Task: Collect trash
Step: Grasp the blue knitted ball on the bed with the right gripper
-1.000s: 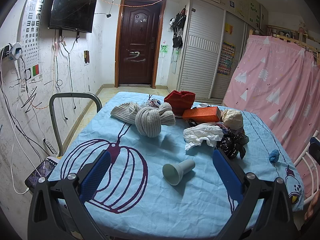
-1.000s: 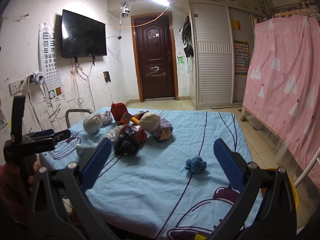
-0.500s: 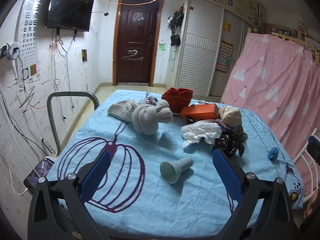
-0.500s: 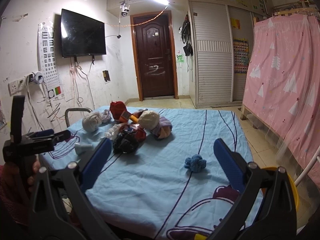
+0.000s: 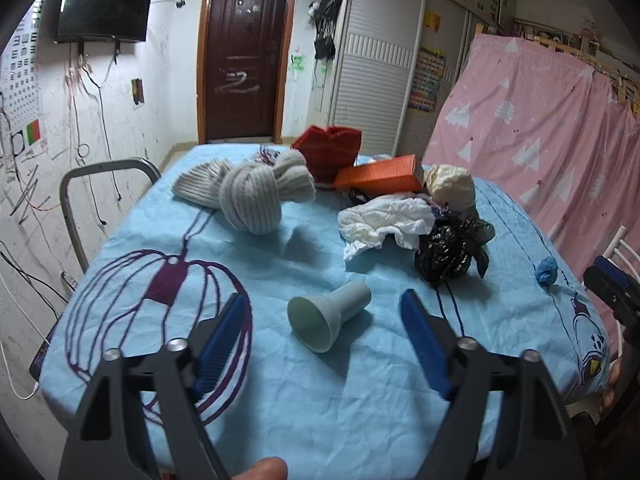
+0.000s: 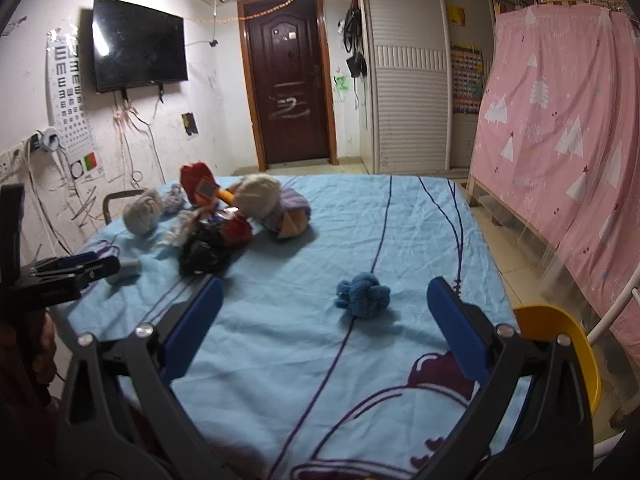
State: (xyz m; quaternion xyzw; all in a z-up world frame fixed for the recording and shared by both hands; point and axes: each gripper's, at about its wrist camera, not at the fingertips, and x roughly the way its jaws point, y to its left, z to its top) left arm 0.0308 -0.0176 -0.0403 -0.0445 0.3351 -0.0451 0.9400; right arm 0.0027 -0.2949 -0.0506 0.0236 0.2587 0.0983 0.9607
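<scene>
Left gripper (image 5: 324,308) is hovering, jaws spread wide, around a pale funnel (image 5: 326,318); right gripper (image 6: 324,300) is gaping, holding nothing, before a blue yarn wad (image 6: 363,294).

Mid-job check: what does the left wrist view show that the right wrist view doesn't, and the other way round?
Only the left wrist view shows the pale funnel-shaped cup in full, lying on its side between the open left gripper fingers, and the white crumpled paper clearly. Only the right wrist view shows the yellow bin at the bed's edge, and the open right gripper framing the blue yarn ball. Both share the blue bedsheet, black plastic bag, grey knit hat and the yarn ball.
</scene>
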